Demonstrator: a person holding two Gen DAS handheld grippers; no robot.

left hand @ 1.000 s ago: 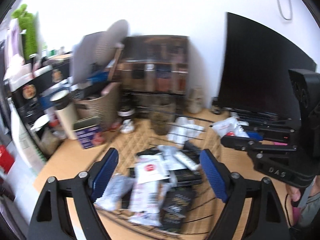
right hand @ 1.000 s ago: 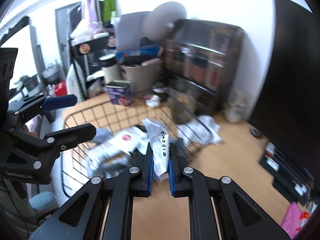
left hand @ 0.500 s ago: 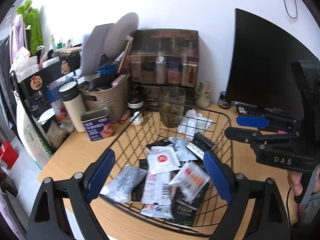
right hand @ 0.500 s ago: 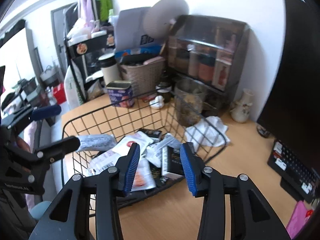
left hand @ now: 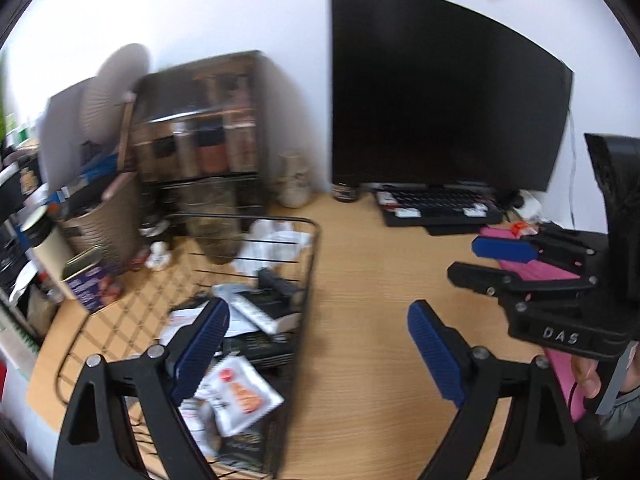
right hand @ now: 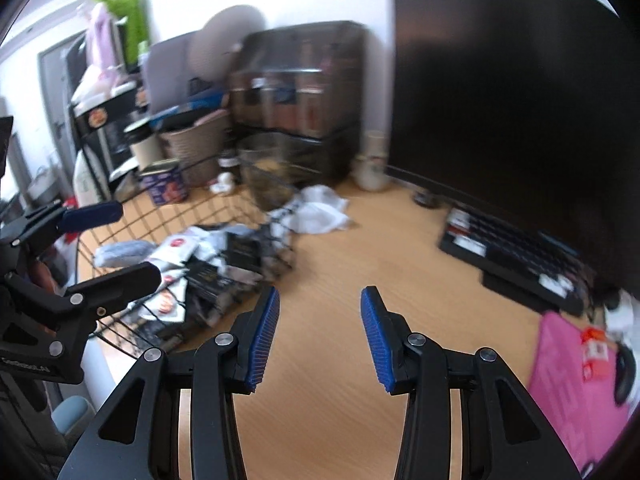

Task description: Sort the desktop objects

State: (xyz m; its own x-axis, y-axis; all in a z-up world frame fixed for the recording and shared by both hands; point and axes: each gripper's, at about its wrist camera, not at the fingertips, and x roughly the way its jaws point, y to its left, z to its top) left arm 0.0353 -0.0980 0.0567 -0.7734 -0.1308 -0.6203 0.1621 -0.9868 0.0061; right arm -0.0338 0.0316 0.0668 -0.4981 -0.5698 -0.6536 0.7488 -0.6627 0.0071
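Both grippers are empty right now, so the whole question is which way the next thing to sort lies from each of them. In the left wrist view, the left gripper has its blue pads spread about as wide as they go with nothing between them, just bare wooden desk underneath. The wire basket sits in the lower left of the frame, stuffed with sachets and packets, and the orange-and-white sachet lies right at the left pad, half behind it. The right gripper pokes in from the right edge, and behind it, toward the right edge of the frame, there's a pink pouch and a small white and orange packet, both outside the basket, near the keyboard. In the right wrist view, the right gripper is partly open, jaws having just been opening, and nothing is between them either. Here the basket is off to the left, while the pink pouch with its orange packet lies at the lower right, long axis running up and down the frame. A crumpled white tissue sits just past the basket's far corner. My guess: the right hand is nearer the pouch side, so that's its next reach, off to the right.
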